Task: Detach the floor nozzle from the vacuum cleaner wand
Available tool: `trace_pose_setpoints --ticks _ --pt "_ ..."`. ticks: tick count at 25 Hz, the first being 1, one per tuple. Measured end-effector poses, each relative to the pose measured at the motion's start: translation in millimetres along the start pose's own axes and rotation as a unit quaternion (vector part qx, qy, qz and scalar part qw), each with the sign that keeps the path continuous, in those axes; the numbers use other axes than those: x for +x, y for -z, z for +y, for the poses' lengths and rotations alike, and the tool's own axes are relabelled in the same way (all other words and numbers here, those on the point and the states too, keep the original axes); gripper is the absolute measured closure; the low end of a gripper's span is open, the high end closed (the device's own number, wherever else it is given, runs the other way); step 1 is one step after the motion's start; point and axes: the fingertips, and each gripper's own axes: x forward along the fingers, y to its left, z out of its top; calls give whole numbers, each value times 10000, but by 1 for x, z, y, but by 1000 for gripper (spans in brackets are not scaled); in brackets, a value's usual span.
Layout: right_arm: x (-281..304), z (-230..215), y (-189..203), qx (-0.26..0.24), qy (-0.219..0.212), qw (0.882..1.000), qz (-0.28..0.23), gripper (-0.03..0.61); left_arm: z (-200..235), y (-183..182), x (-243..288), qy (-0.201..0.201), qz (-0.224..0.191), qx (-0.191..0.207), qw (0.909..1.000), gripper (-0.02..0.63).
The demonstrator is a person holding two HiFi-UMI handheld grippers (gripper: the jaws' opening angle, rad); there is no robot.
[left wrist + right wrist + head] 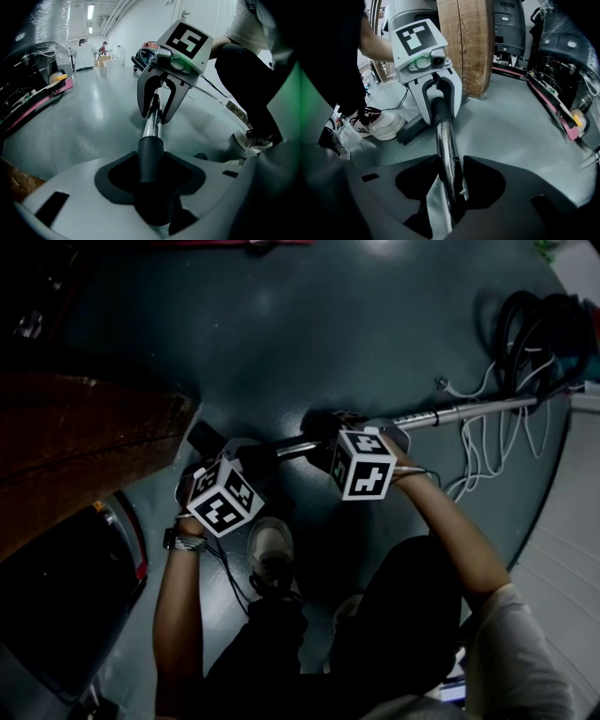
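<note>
A crouching person holds a vacuum cleaner wand [469,412] low over a glossy grey-green floor [309,324], with a two-jaw gripper on either side of the joint. The wand runs from the middle of the head view out towards 2 o'clock, where a coiled black hose [544,329] and loose white cables [487,442] lie.

Only the gripper views show the grips. The left gripper [440,111] is clenched on the black nozzle neck [151,157], the sleeve that the chrome tube enters. The right gripper [159,111] is clenched on the bare chrome wand just beyond it. Each camera faces the other gripper along the tube.

The right gripper view alone shows the floor nozzle [408,130] – a dark block on the floor under the left gripper, at 9 o'clock of the tube and still joined to the wand. A white shoe [377,124] stands just beside it.

The left gripper view opens onto a long white hall with ceiling strip lights [90,10] and the vacuum's body [147,50] far back at 12 o'clock. The right gripper view shows a tall wooden panel [464,42] at 12 o'clock and a pink-edged bench [555,105] at 3 o'clock – both dim or cropped in the head view.
</note>
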Motion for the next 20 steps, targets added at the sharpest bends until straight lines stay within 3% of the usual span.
trace_pose_setpoints --ticks 9,20 --pt "-6 0 4 -4 14 10000 -6 403 -1 -1 -3 66 -80 -51 9999 433" --pt "-14 1 -2 -9 -2 10000 -80 396 -4 -5 -13 -42 -182 153 9997 433"
